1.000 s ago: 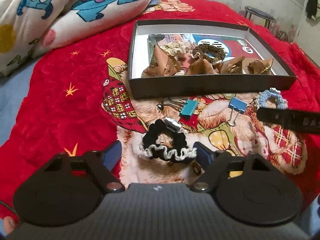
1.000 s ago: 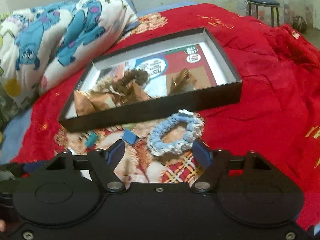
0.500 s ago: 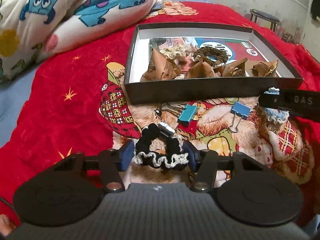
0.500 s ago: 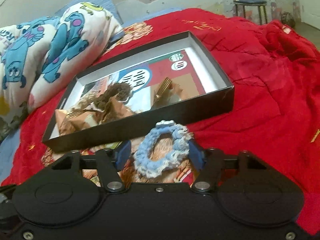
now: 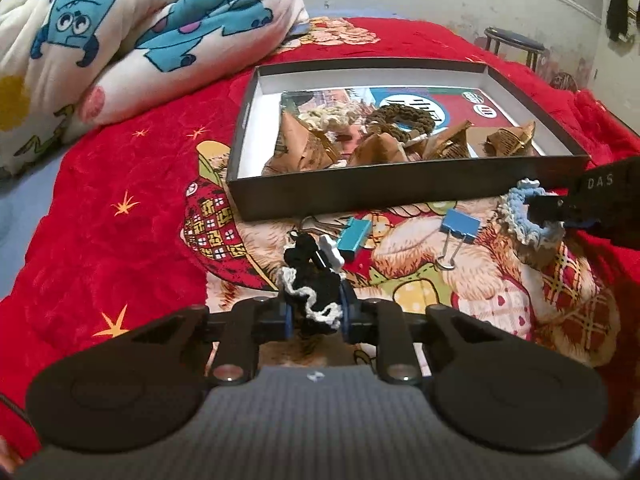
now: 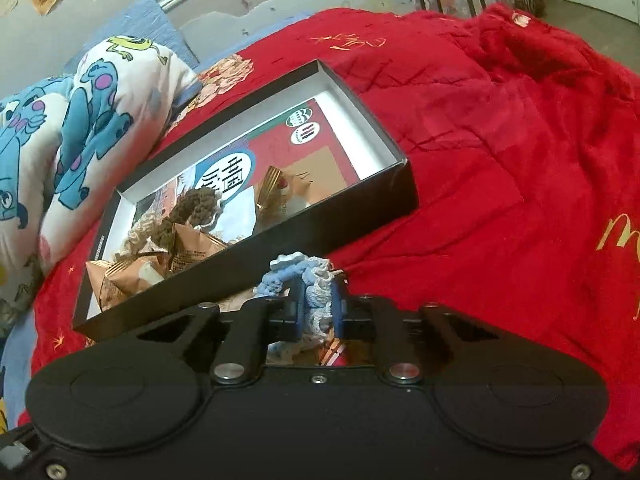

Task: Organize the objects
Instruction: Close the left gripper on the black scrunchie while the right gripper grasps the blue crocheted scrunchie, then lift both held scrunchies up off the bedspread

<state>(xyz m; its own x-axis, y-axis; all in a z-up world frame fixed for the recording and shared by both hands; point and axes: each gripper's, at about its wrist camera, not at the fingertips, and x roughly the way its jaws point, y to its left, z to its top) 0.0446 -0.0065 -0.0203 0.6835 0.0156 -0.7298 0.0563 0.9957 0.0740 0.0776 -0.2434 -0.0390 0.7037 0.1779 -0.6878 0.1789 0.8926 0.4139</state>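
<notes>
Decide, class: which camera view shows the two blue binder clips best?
The left wrist view. Both binder clips lie in plain sight on the blanket, in front of the black box. The right wrist view shows neither clip; its own gripper body blocks that patch.

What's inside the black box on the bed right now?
The black box holds a brown scrunchie, a cream scrunchie, several brown foil packets and a printed sheet underneath. Its near wall hides the front strip of the floor.

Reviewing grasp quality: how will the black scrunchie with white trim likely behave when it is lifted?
The black scrunchie, bunched between the left gripper pads, looks soft, so it will probably droop. Likely light. Its white charm may dangle.
</notes>
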